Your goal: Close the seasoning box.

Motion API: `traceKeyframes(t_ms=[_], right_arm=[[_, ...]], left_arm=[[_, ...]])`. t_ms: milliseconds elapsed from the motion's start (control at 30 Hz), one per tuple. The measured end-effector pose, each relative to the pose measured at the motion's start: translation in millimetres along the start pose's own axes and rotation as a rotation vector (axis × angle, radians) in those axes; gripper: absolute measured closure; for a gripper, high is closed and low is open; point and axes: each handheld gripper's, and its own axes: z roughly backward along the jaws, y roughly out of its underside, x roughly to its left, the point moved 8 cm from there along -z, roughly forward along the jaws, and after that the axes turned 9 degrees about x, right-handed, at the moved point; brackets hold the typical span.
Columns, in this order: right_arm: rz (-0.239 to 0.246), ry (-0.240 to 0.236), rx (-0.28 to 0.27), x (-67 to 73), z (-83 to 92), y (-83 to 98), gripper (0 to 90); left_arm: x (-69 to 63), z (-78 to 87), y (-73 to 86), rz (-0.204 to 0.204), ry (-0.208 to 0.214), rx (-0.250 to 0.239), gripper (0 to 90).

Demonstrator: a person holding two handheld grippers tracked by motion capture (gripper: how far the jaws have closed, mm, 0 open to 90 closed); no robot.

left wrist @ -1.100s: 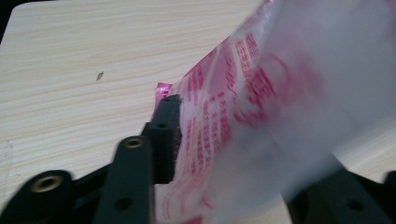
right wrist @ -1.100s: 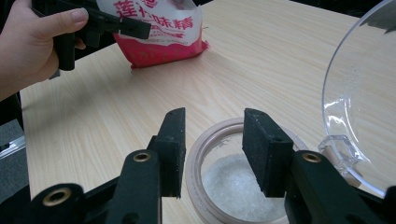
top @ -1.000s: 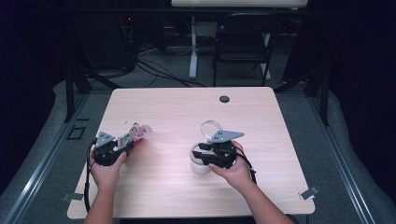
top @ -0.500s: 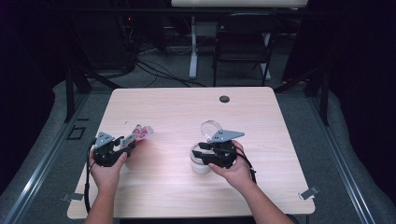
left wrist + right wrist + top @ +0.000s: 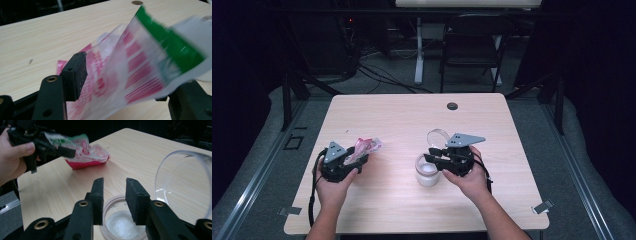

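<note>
Pouch (image 5: 140, 65) blurred between left gripper (image 5: 354, 161) jaws, seemingly loosening; right gripper (image 5: 114, 195) jaws narrowing, empty, above jar (image 5: 122, 222).

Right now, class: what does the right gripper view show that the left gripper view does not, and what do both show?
Right gripper view alone: a jar of white grains below its jaws, a clear round lid, and the left gripper at the bag. Left gripper view alone: red print and a green strip close up. Both: the red-and-white plastic bag and the wooden table.
</note>
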Motion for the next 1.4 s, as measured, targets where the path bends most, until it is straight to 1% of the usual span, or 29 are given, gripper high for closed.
traceKeyframes(t_ms=[67, 167, 300, 433, 600, 733, 933, 1167, 1400], right_arm=[[-0.002, 0.010, -0.006, -3.0, 5.3, -1.7, 72.0], [-0.019, 0.024, -0.024, -7.6, 12.6, -4.4, 75.3], [-0.036, 0.046, -0.032, -15.7, 20.5, -5.6, 79.4], [-0.051, 0.060, -0.045, -22.7, 28.2, -7.4, 83.6], [-0.070, 0.082, -0.060, -31.8, 38.0, -8.6, 87.0], [-0.089, 0.090, -0.072, -38.3, 42.5, -8.3, 89.5], [-0.101, 0.107, -0.065, -46.5, 45.9, -5.9, 90.0], [-0.130, 0.124, -0.082, -56.4, 50.0, -4.2, 90.0], [-0.161, 0.150, -0.083, -68.4, 52.5, 0.1, 90.0]], left_arm=[[-7.6, -1.3, -1.3, -0.024, 0.010, 0.007, 39.6], [-19.9, -3.1, -3.6, -0.048, 0.035, 0.008, 39.6], [-31.7, -2.7, -7.3, -0.074, 0.050, 0.002, 39.6], [-41.5, -4.9, -8.6, -0.096, 0.066, 0.006, 39.6], [-49.1, -6.9, -9.3, -0.118, 0.072, 0.012, 39.6], [-54.6, -7.6, -10.5, -0.126, 0.082, 0.008, 39.6], [-59.8, -8.4, -10.8, -0.141, 0.086, 0.010, 39.6], [-61.3, -9.6, -10.3, -0.147, 0.087, 0.017, 40.3], [-62.3, -11.0, -9.5, -0.152, 0.086, 0.023, 40.7]])
